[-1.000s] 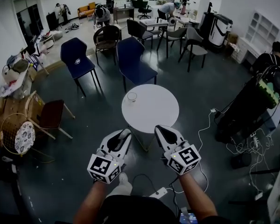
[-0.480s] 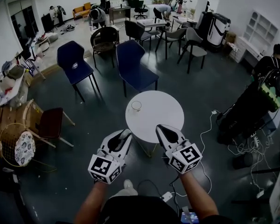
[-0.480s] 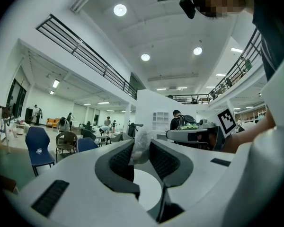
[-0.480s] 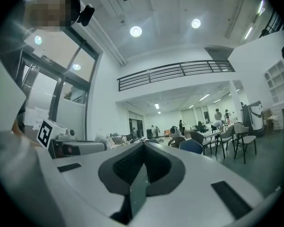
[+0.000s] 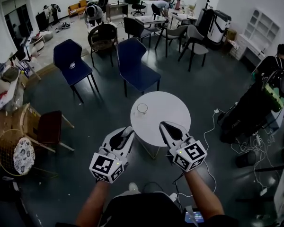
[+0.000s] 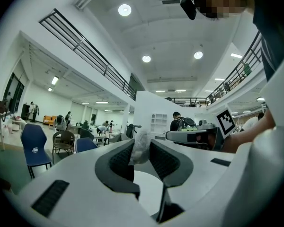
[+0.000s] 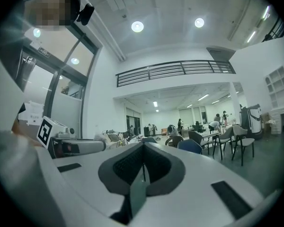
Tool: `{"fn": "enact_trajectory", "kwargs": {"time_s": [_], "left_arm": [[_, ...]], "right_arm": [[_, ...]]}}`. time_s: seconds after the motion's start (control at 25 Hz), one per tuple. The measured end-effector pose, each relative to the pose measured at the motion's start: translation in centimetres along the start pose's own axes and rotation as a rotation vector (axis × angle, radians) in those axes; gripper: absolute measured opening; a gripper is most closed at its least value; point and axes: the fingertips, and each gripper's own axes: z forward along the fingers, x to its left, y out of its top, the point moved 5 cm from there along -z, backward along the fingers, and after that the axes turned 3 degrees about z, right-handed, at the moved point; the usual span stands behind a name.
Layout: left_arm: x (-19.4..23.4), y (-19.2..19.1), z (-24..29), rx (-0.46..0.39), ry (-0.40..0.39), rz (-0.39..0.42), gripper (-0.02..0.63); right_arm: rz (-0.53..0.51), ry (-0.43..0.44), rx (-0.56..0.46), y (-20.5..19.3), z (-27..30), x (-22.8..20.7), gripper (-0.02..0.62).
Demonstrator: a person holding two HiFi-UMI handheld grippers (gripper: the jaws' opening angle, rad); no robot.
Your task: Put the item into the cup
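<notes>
I am holding both grippers out level in front of me, side by side, on the near side of a round white surface. My left gripper is clamping a small, whitish, crumpled item between its pads. The item is standing up between the jaw tips, and the jaws are held partly apart by it. My right gripper is carrying nothing, and its jaws are pressing together with no gap between the pads.

The cup, a clear glass one, is standing upright on the surface close to its left rim. It is sitting beyond the tip of my left gripper and apart from it. Seen from my head, the left gripper is hanging over the dark floor just beside the surface's near-left edge, while the tip of the right one is overlapping the near rim. Two blue chairs are standing beyond the surface, and white cables are trailing across the floor to its right.
</notes>
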Motion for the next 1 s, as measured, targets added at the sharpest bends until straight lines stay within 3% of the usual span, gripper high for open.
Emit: {"fn": "enact_trajectory", "kwargs": {"time_s": [0.4,1.0], "left_arm": [[4.5,-2.2,0.5,0.021,-0.018,-0.026,0.094],[8.5,-4.5,7.0,0.046,0.014,-0.091,0.094]], "right_arm": [[-0.011,-0.007,0.039,-1.4,4.4,0.2,0.006],[0.032,0.002,0.058,-3.2,9.1,-6.3,0.006]]}}
